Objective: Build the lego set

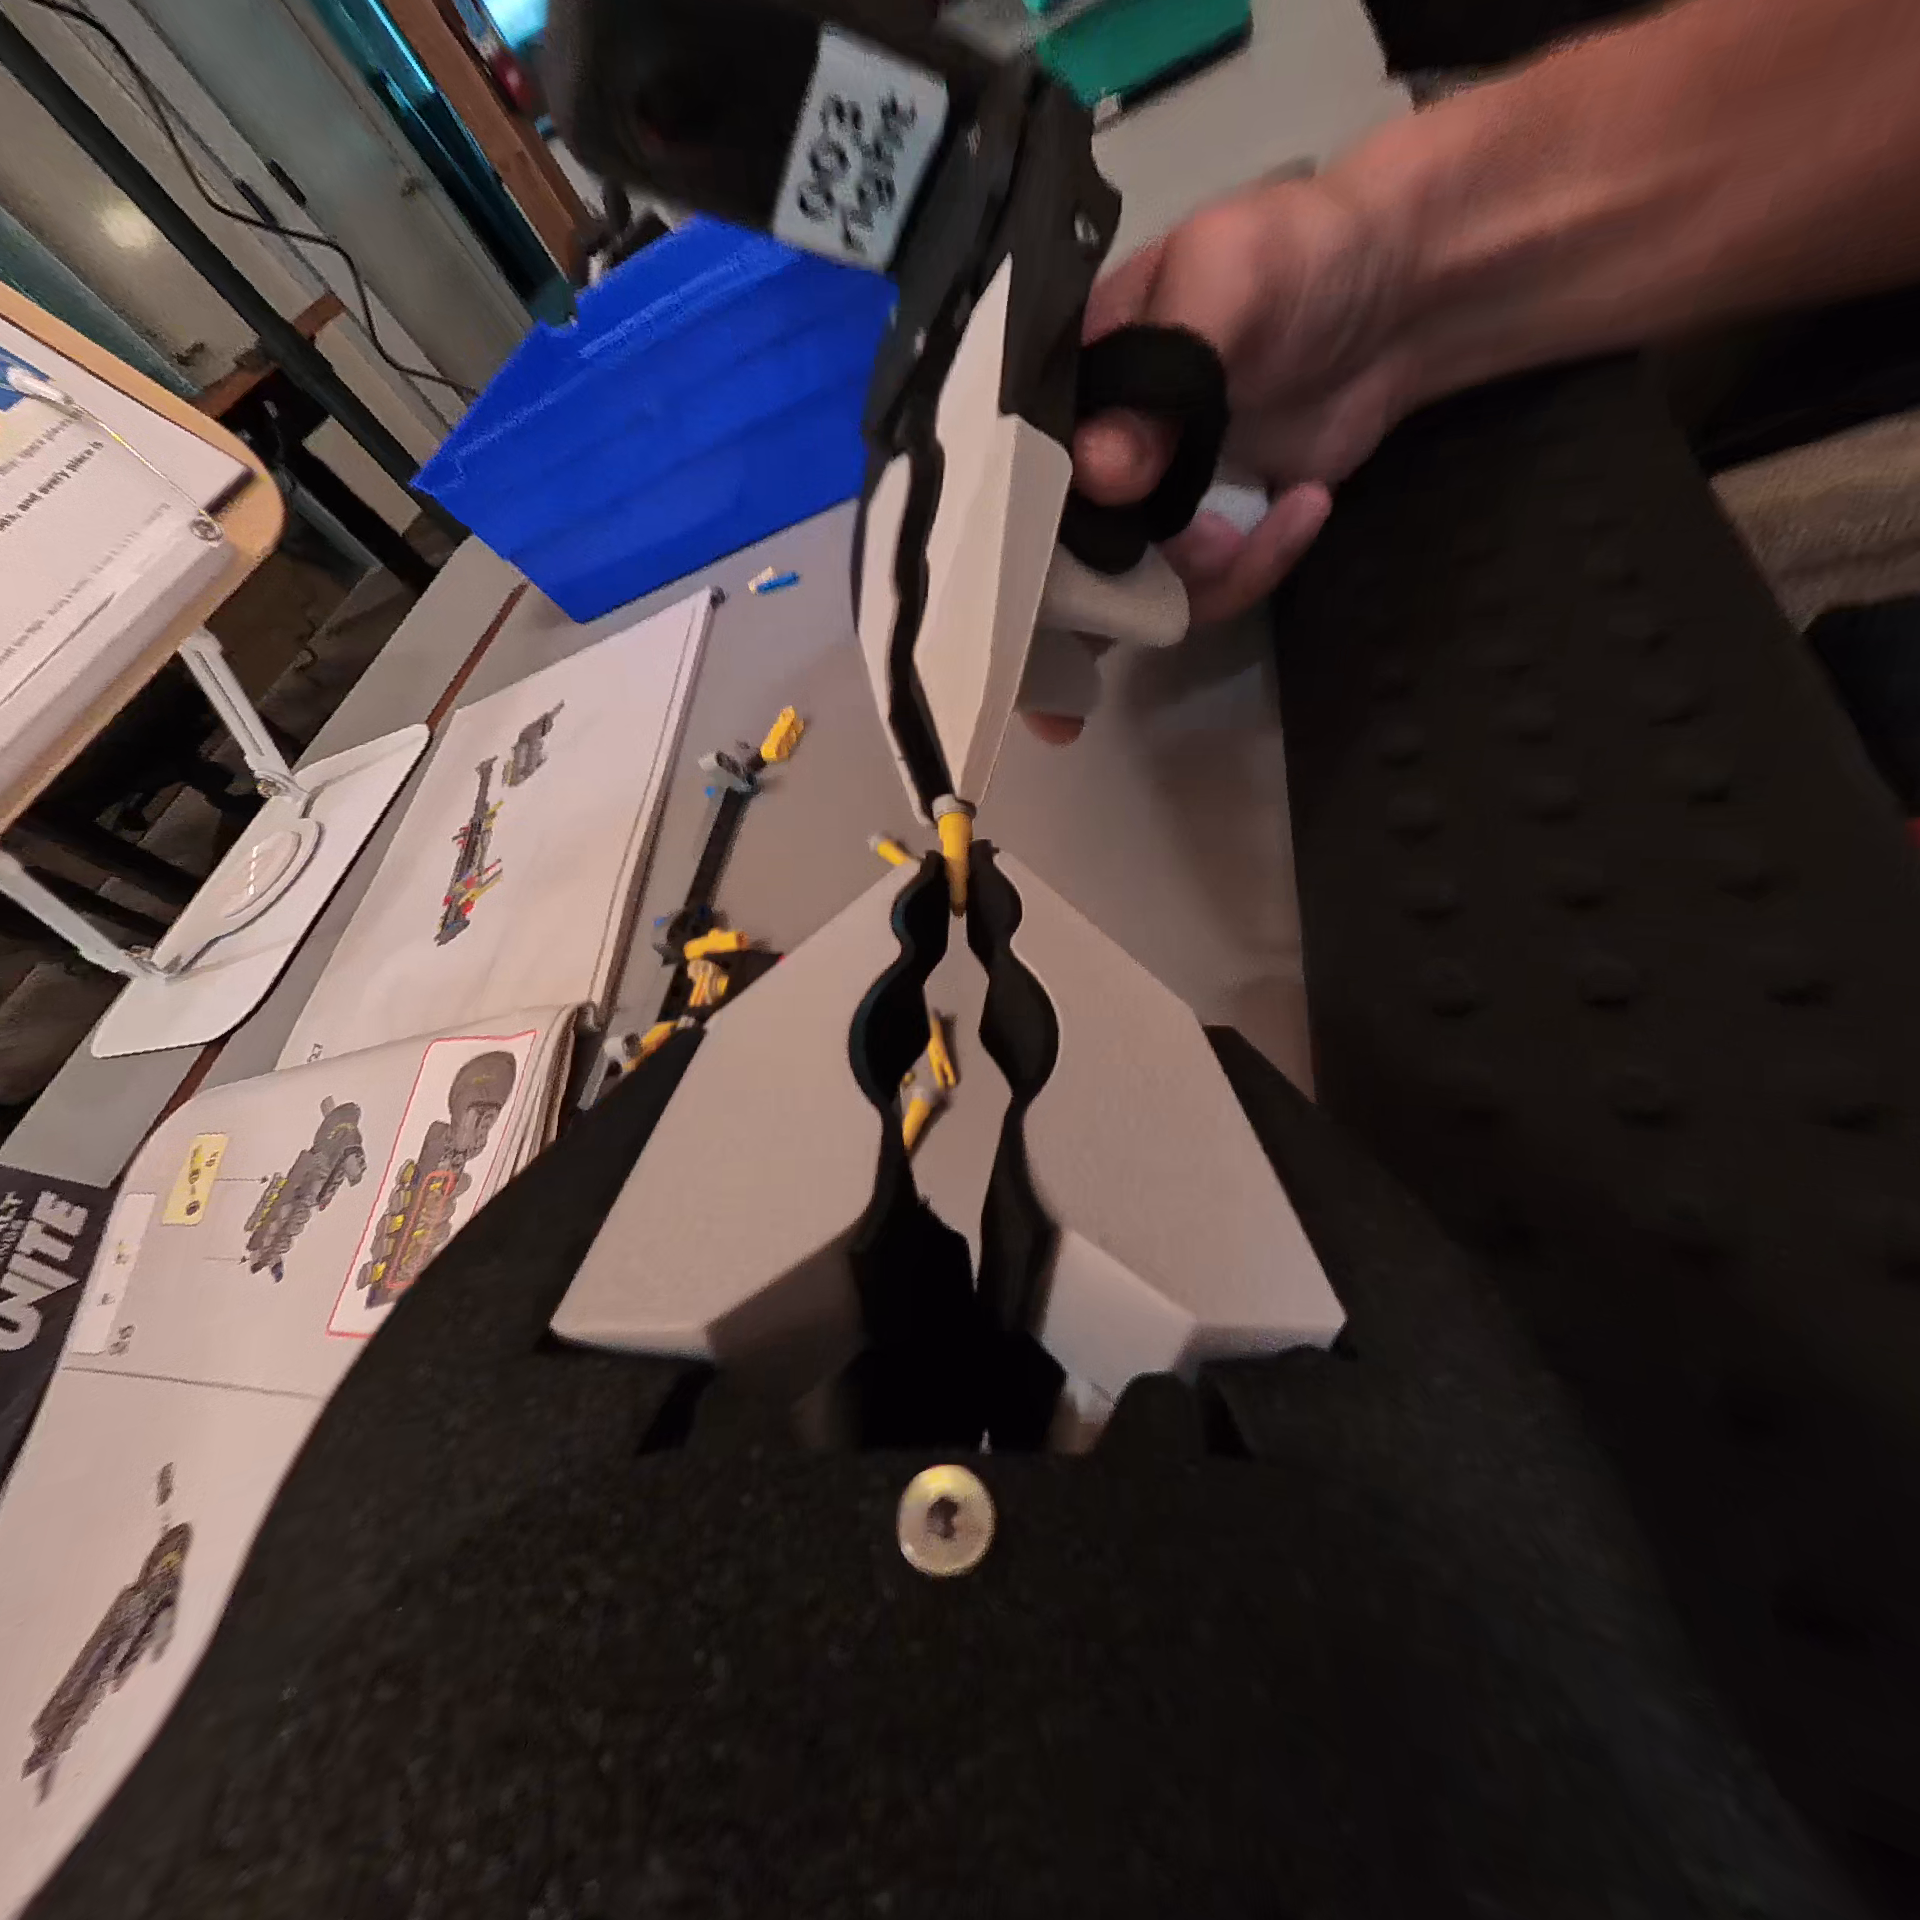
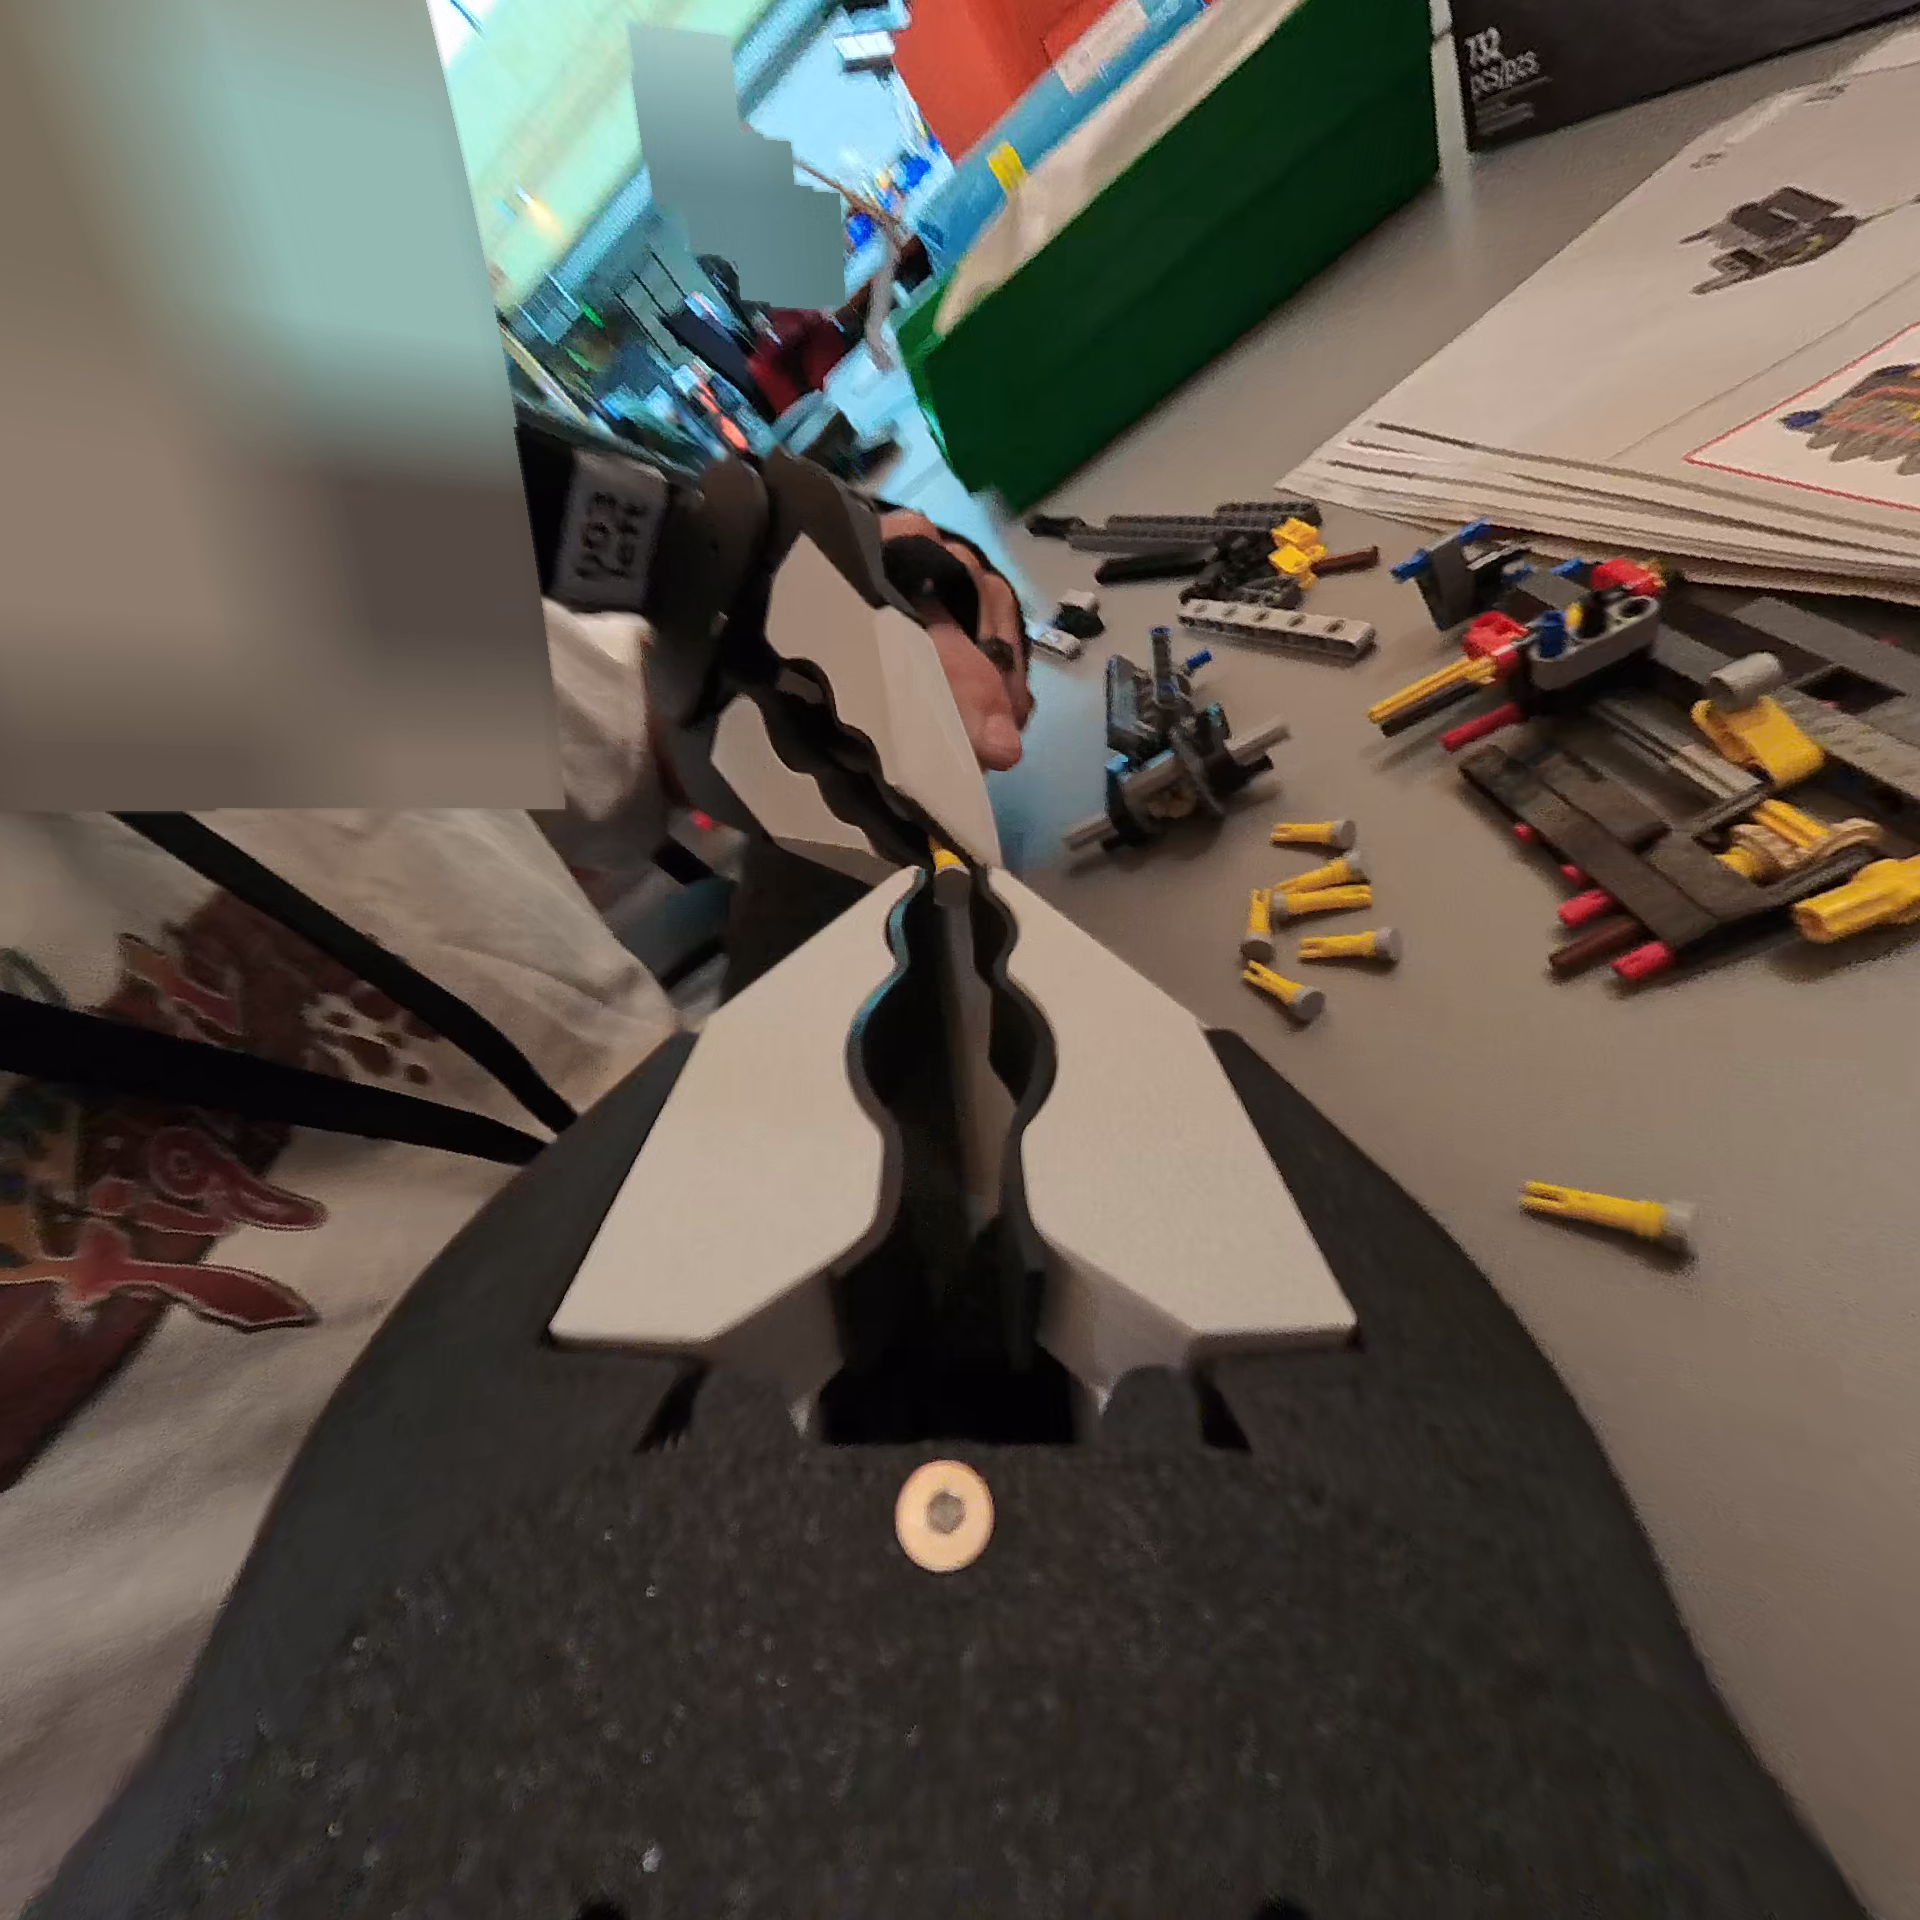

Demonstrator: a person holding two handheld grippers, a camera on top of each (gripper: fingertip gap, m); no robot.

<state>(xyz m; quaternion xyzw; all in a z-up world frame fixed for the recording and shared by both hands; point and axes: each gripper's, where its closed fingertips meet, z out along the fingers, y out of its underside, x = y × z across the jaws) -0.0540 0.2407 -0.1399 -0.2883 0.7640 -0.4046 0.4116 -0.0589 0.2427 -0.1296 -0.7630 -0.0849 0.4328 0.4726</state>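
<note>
Grey, smooth-topped table (image 2: 1403, 1299). Resting directly on it:
- open white instruction booklets (image 1: 540, 810) with printed build diagrams, stacked at one side;
- blue plastic storage bin (image 1: 665, 416);
- green cardboard box (image 2: 1174, 270);
- black cardboard box (image 2: 1621, 62);
- partly built dark grey Lego assembly (image 2: 1662, 790) with yellow, red and blue parts;
- small grey and black sub-assembly (image 2: 1174, 748) on a grey axle;
- loose cluster of yellow pins with grey ends (image 2: 1309, 914);
- one yellow pin apart (image 2: 1605, 1210);
- white lamp base (image 1: 270, 894).
</note>
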